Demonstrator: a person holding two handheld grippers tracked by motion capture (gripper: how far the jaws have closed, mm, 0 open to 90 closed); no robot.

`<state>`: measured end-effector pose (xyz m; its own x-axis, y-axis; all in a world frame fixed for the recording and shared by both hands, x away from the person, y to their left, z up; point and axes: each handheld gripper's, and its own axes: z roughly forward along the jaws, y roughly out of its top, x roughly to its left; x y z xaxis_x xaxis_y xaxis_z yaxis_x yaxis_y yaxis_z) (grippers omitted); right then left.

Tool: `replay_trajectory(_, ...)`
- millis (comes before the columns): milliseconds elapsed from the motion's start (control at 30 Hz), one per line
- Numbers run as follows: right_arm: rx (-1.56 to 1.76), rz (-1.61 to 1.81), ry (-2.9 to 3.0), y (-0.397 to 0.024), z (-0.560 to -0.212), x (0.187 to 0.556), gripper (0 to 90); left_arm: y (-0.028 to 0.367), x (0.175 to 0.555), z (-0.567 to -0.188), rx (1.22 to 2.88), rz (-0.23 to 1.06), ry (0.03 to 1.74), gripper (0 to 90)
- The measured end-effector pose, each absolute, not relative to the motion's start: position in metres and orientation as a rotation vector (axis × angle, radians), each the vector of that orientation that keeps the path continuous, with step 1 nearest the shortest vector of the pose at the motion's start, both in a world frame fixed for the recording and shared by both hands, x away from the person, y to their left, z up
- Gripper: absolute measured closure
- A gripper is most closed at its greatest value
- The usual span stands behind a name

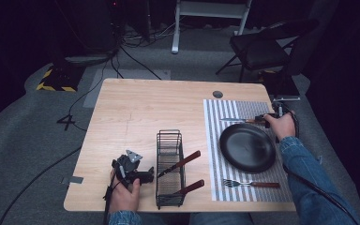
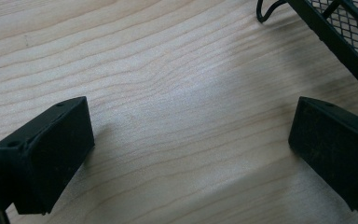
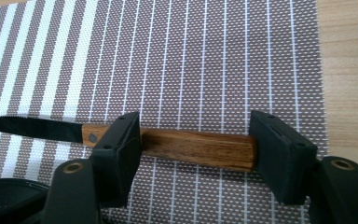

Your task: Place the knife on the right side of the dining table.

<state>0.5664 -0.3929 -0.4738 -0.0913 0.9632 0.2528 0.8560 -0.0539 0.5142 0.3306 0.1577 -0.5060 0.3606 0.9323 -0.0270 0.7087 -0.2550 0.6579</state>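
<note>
The striped placemat (image 1: 243, 110) covers the right part of the table (image 1: 136, 108), with the black plate (image 1: 247, 146) on it. The knife (image 3: 121, 137) lies flat on the placemat just beyond the plate, wooden handle between the wide-spread jaws of the right gripper (image 3: 196, 154), not clamped. Left of the placemat, beside the wire basket (image 1: 170, 168), the left gripper (image 2: 191, 154) stands with jaws apart over bare wood, holding nothing.

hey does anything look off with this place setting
Nothing stands out. The knife lies flat on the mat beyond the plate, the fork lies on its near side, nothing spilled or damaged.
</note>
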Motion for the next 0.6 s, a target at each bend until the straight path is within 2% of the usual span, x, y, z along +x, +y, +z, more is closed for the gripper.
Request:
replay_trajectory(267,1.958,0.811,2.02,-0.397,-0.473,0.564,41.3,0.158,0.331,-0.506,2.045,0.5,1.417,0.1)
replay_trajectory(367,1.952,0.825,2.001,-0.402,-0.468,0.561,45.3,0.158,0.331,-0.506,2.045,0.501,1.418,0.1)
replay_trajectory(600,1.875,0.897,2.008,-0.409,-0.445,0.554,44.3,0.158,0.331,-0.506,2.045,0.502,1.418,0.1)
